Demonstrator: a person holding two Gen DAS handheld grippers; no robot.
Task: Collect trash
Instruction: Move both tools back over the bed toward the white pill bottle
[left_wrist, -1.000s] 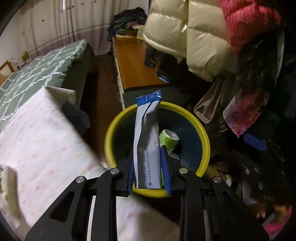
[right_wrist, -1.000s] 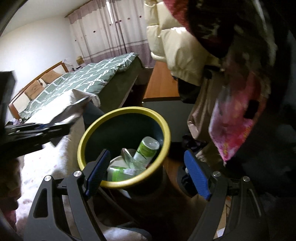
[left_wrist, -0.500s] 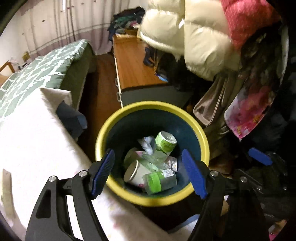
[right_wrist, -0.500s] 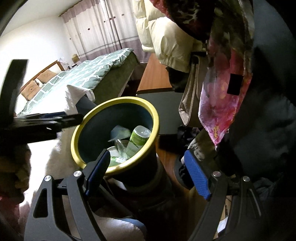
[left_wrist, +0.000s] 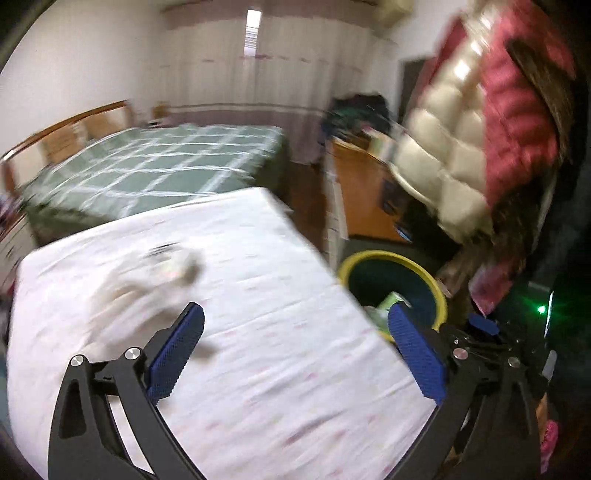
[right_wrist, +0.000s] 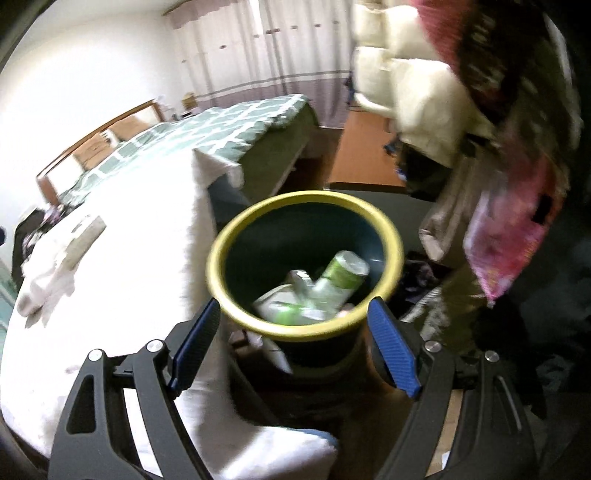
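Observation:
The dark bin with a yellow rim (right_wrist: 306, 199) stands beside the bed and holds green bottles (right_wrist: 343, 273) and other wrappers. My right gripper (right_wrist: 295, 306) hovers just above its near rim, open, with nothing between the fingers. My left gripper (left_wrist: 295, 314) is over the white bed sheet (left_wrist: 258, 369), its jaws opening wide and empty; the bin (left_wrist: 391, 256) lies to its right. A blurred pale piece of trash (left_wrist: 173, 266) lies on the sheet ahead of it. In the right wrist view a flat wrapper (right_wrist: 83, 240) and a crumpled tissue (right_wrist: 44, 288) rest on the sheet.
A green checked bedspread (left_wrist: 155, 173) covers the far part of the bed. A wooden cabinet (left_wrist: 362, 199) stands behind the bin. Puffy cream and red jackets (left_wrist: 480, 129) and a pink cloth (right_wrist: 506, 236) hang close over the bin's right side.
The left gripper let go of the grey and blue packet over the bin, opened wide, and swung left and up over the bed. The right gripper shifted so the bin sits centred.

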